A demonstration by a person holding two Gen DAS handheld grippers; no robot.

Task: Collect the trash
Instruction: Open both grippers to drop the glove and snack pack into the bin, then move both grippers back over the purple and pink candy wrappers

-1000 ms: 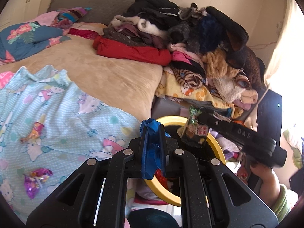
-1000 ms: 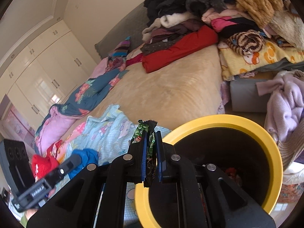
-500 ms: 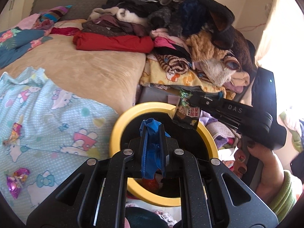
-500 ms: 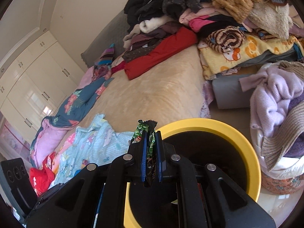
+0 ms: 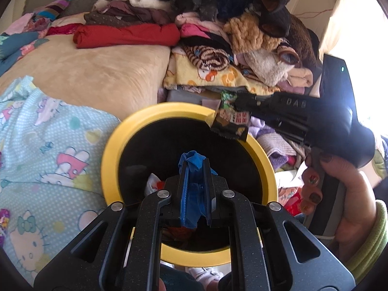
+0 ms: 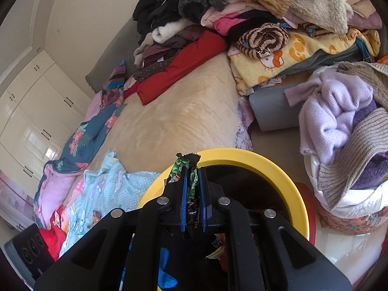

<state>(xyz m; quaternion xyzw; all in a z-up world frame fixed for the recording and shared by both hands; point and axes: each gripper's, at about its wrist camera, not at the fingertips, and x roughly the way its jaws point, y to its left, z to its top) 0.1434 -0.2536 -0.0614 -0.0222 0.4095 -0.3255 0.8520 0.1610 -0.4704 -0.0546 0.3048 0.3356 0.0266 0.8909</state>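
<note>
A black bin with a yellow rim stands beside the bed, with some trash inside it. My left gripper is shut on a crumpled blue wrapper and hangs right over the bin's mouth. The right gripper, held by a hand, is at the bin's far rim, shut on a dark snack packet. In the right wrist view the same packet, with its green top, sticks up between the shut fingers of the right gripper, above the yellow rim.
A light blue cartoon sheet lies on the bed left of the bin, with a purple candy wrapper at its edge. Piled clothes cover the bed's far side. A basket of knitwear stands right of the bin.
Both grippers have moved toward and down over the bin, which now fills the middle of the left wrist view. Each still holds its wrapper.
</note>
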